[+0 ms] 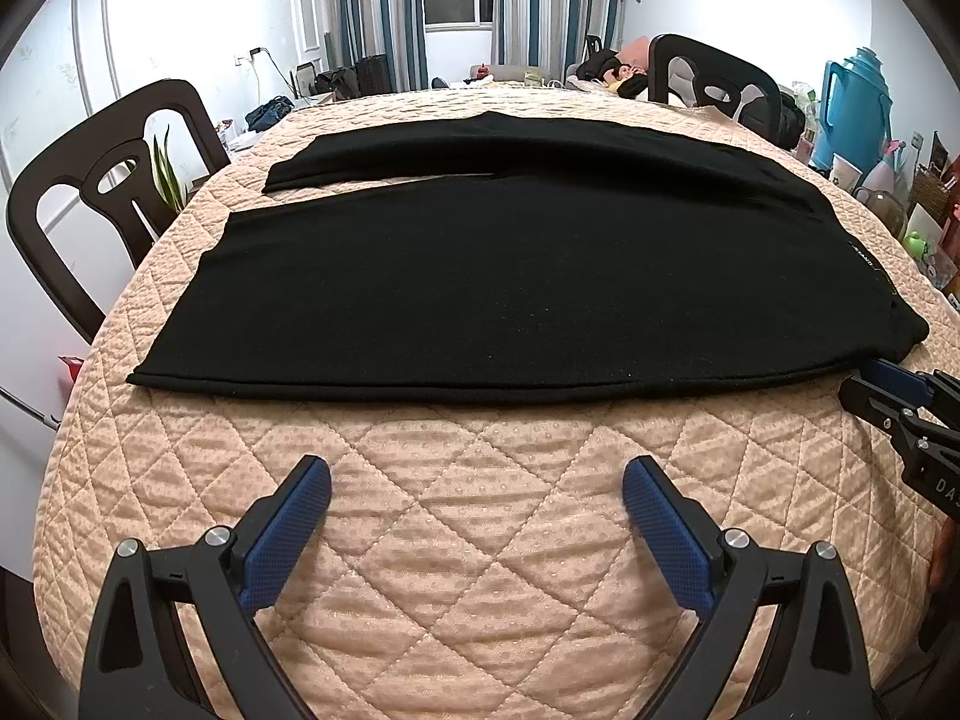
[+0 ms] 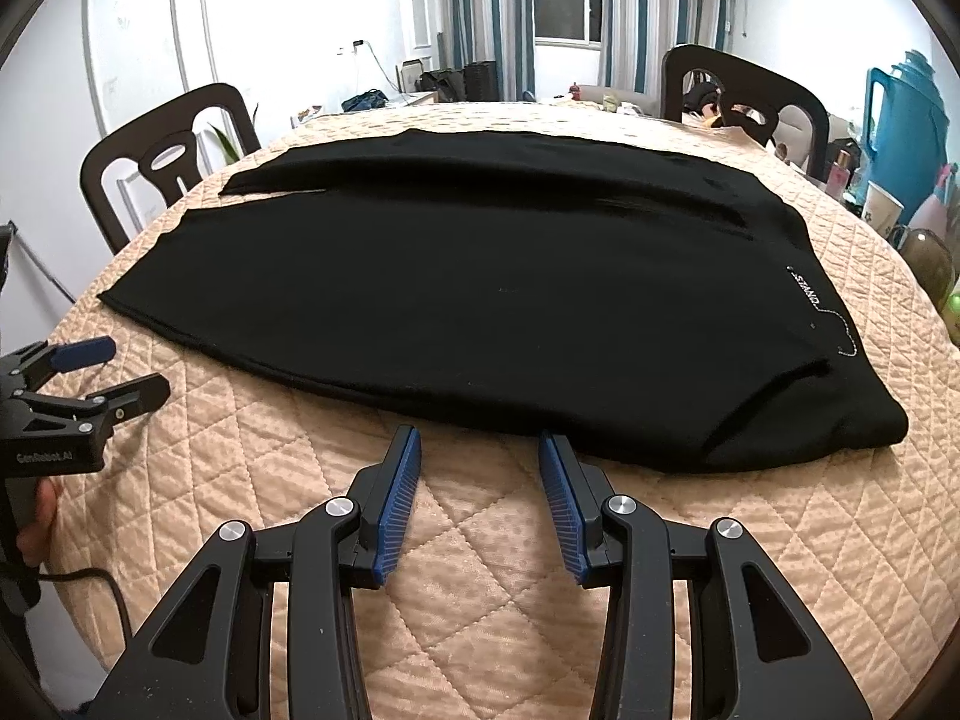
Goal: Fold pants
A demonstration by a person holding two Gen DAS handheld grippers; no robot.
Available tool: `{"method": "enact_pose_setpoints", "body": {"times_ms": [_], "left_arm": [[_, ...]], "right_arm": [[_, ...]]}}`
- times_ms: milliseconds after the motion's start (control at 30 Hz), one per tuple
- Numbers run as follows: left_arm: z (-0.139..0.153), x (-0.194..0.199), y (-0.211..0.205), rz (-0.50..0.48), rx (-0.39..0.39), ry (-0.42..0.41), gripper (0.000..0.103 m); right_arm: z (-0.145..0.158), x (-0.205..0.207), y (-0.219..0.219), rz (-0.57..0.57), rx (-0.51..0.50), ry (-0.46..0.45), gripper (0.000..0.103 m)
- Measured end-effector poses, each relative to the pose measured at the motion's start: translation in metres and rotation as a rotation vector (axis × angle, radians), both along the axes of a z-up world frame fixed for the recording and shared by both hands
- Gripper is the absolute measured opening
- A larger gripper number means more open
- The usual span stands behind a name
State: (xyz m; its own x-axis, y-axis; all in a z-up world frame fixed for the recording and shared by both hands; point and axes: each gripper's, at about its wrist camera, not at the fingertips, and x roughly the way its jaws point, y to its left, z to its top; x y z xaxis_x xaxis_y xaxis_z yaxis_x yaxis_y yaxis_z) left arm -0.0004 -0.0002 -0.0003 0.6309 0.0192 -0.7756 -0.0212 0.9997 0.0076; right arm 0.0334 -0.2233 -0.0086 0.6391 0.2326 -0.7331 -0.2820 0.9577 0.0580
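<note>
Lying flat on the quilted table [image 1: 480, 480] with their long axis left to right, the black pants [image 1: 510, 276] place their near hem just beyond our right gripper [image 2: 477, 450], nearer than our left gripper [image 1: 477, 480]; both stand open, empty.

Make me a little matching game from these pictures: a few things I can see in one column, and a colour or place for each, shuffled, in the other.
Things:
1. pants
2. quilted table cover
3. thermos jug
4. chair

Descriptions:
A. teal blue, standing at the right side
B. black, spread flat
C. peach, with diamond stitching
D. dark brown, at the table's left edge

Pairs: 1-B, 2-C, 3-A, 4-D
</note>
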Motion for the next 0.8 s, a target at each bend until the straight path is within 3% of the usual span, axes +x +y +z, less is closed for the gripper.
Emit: {"method": "enact_pose_setpoints", "body": {"times_ms": [800], "left_arm": [[0.0013, -0.0012, 0.0, 0.003, -0.003, -0.007, 0.099]], "right_arm": [[0.0004, 0.0002, 0.0011, -0.002, -0.026, -0.004, 0.043]]}}
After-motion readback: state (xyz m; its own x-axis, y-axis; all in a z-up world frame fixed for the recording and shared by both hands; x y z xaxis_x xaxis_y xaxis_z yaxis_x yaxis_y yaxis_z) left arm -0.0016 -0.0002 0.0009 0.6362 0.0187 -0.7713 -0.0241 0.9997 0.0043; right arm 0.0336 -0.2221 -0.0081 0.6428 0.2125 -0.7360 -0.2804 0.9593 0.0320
